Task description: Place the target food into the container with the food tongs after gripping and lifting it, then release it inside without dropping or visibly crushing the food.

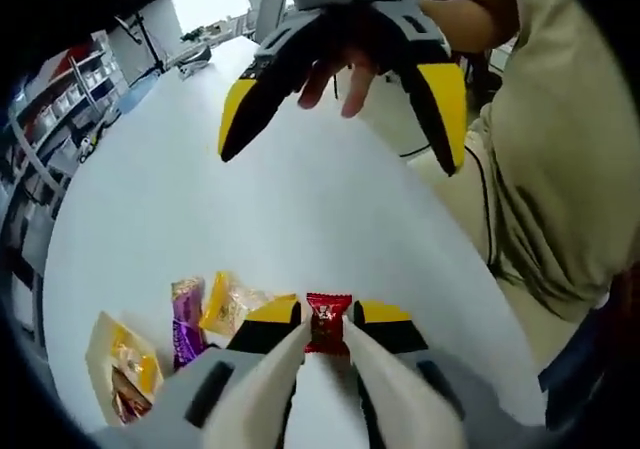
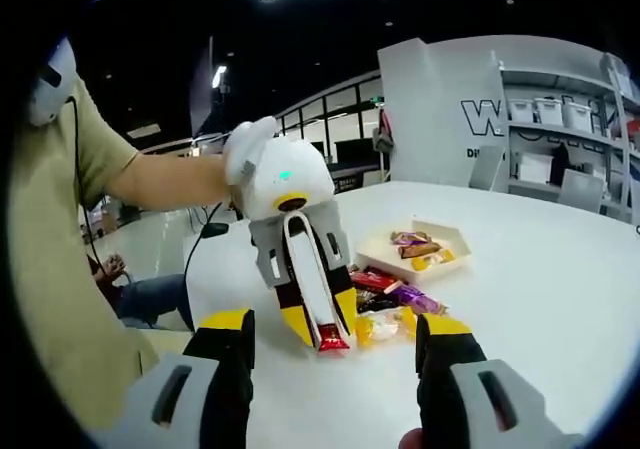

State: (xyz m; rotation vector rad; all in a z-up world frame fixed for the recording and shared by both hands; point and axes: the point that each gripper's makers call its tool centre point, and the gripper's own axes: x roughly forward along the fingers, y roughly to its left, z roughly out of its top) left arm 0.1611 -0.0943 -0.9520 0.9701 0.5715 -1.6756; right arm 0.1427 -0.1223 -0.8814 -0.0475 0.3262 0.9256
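Two claws (image 2: 330, 346) (image 1: 345, 119), one tray (image 2: 375, 252), several wrapped snacks (image 1: 328, 321)

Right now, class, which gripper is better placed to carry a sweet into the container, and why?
The left gripper: it is already shut on the red candy, near the container. The right gripper is open, holding nothing.

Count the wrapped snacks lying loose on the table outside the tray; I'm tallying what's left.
3 visible outside the tray: a red one in the tongs, plus a purple one and a yellow one beside it. The jaws may hide others.
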